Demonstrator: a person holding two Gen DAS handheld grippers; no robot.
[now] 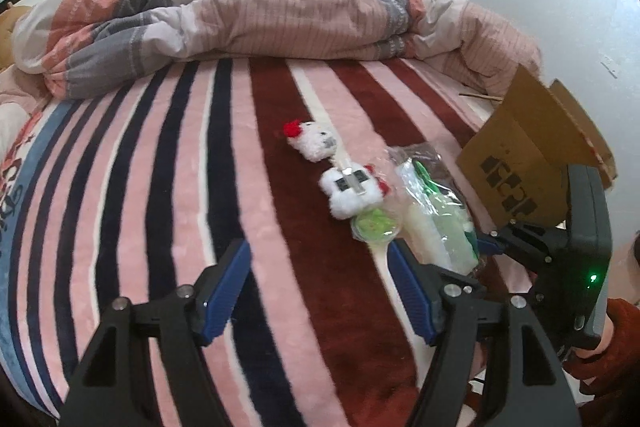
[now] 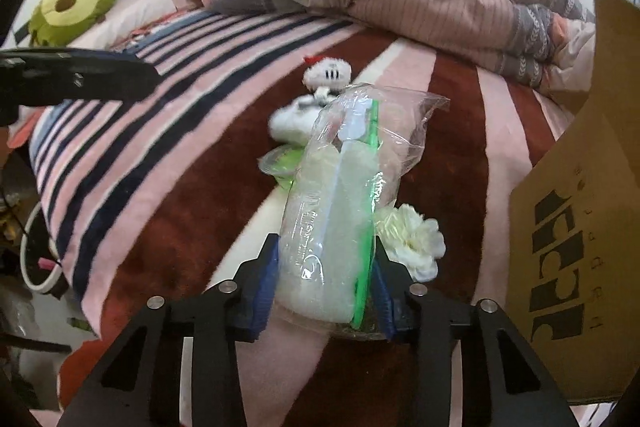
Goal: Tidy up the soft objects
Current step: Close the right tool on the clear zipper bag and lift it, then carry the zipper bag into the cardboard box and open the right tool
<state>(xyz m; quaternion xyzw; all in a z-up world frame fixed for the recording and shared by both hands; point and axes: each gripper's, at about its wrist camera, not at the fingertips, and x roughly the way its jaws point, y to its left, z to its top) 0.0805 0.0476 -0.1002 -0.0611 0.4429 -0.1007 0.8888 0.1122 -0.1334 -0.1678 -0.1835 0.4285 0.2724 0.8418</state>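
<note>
No word can be read for certain. The cardboard box (image 2: pixel 576 235) bears a large black block logo on its side, seen sideways; its letters cannot be made out, and a row of small print beside it is too small to read. The same logo shows on the box in the left wrist view (image 1: pixel 508 187), blurred. The plastic bag (image 2: pixel 332 211) carries faint embossed print along its length, which is illegible.

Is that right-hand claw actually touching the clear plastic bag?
Touching. In the right wrist view, the right claw has both blue fingers pressed against the sides of the plastic bag.
</note>
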